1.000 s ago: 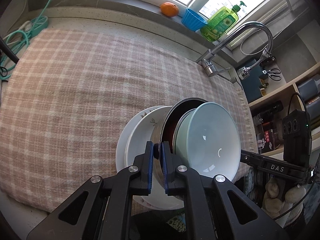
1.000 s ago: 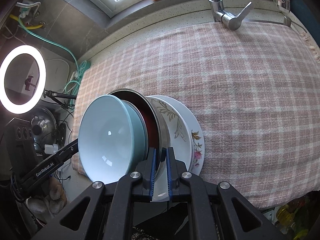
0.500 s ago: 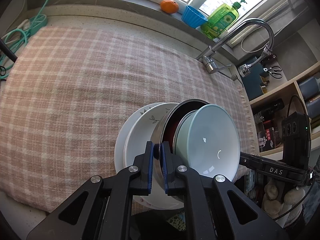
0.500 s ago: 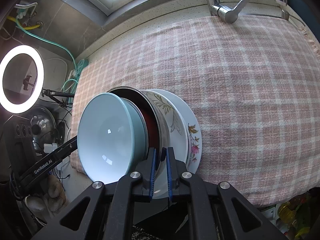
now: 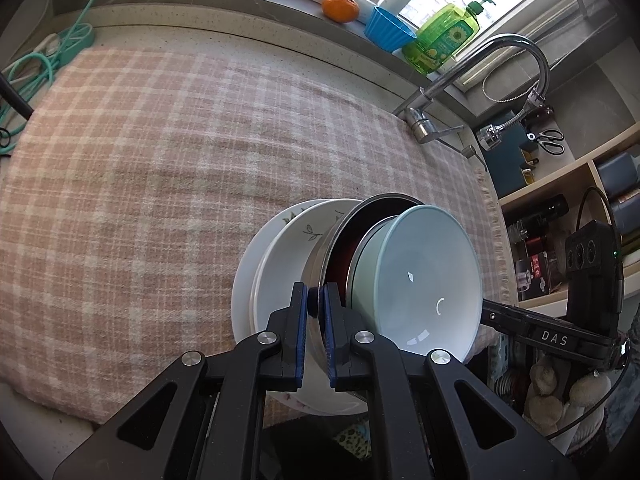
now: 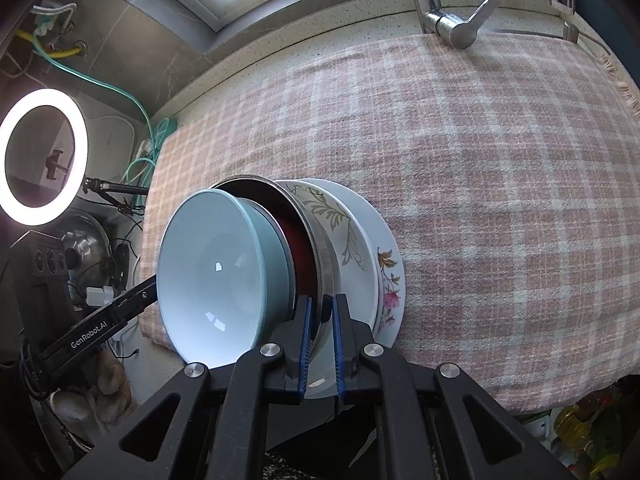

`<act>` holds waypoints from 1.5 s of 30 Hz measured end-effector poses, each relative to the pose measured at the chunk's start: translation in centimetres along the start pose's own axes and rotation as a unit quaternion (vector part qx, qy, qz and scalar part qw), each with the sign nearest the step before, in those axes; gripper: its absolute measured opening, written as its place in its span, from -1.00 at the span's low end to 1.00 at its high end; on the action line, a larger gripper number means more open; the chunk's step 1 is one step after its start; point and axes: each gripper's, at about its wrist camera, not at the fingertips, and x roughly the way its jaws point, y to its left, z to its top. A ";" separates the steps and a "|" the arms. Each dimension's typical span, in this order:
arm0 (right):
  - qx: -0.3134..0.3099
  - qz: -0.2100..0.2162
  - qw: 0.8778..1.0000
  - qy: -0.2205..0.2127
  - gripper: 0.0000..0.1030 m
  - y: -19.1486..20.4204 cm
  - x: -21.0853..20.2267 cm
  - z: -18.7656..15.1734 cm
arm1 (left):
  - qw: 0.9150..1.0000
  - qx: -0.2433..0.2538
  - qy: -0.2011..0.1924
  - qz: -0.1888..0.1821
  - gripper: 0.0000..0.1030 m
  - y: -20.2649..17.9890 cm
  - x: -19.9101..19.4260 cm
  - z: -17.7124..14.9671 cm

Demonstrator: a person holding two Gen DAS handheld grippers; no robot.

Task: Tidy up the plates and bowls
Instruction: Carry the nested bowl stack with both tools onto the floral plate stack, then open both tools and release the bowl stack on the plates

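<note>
A stack of dishes is held up between my two grippers: a pale blue bowl (image 5: 420, 276) nested in a steel bowl with a dark red inside (image 5: 340, 232), over white floral plates (image 5: 280, 248). My left gripper (image 5: 316, 312) is shut on the steel bowl's rim. My right gripper (image 6: 320, 320) is shut on the same rim (image 6: 324, 256) from the opposite side. In the right wrist view the blue bowl (image 6: 216, 272) faces left and the floral plates (image 6: 372, 256) sit behind the steel bowl. The stack hangs at the front edge of the pink plaid cloth (image 5: 160, 160).
A steel faucet (image 5: 480, 72) stands at the cloth's far right. On the windowsill are an orange (image 5: 340, 7), a blue cup (image 5: 388, 34) and a green soap bottle (image 5: 444, 38). A ring light (image 6: 42, 156) stands left. Shelves with bottles (image 5: 560, 220) are on the right.
The stack has shifted slightly with both grippers, and the cloth sits a little farther off in both views. Both grippers keep the same hold on the steel bowl's rim.
</note>
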 end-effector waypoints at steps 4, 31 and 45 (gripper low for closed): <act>0.002 0.002 1.000 -0.002 -0.81 0.0 0.0 0.0 | 1.000 0.005 -0.006 0.002 -0.87 -0.2 -0.4 0.0; -0.002 -0.034 0.997 -0.066 -0.76 0.8 -2.9 -1.5 | 0.999 0.013 -0.030 0.019 -0.84 1.7 -2.9 -0.2; -0.040 -0.095 0.983 -0.149 -0.59 3.0 -5.3 -5.2 | 0.993 0.061 -0.070 0.066 -0.84 0.8 -5.3 -2.0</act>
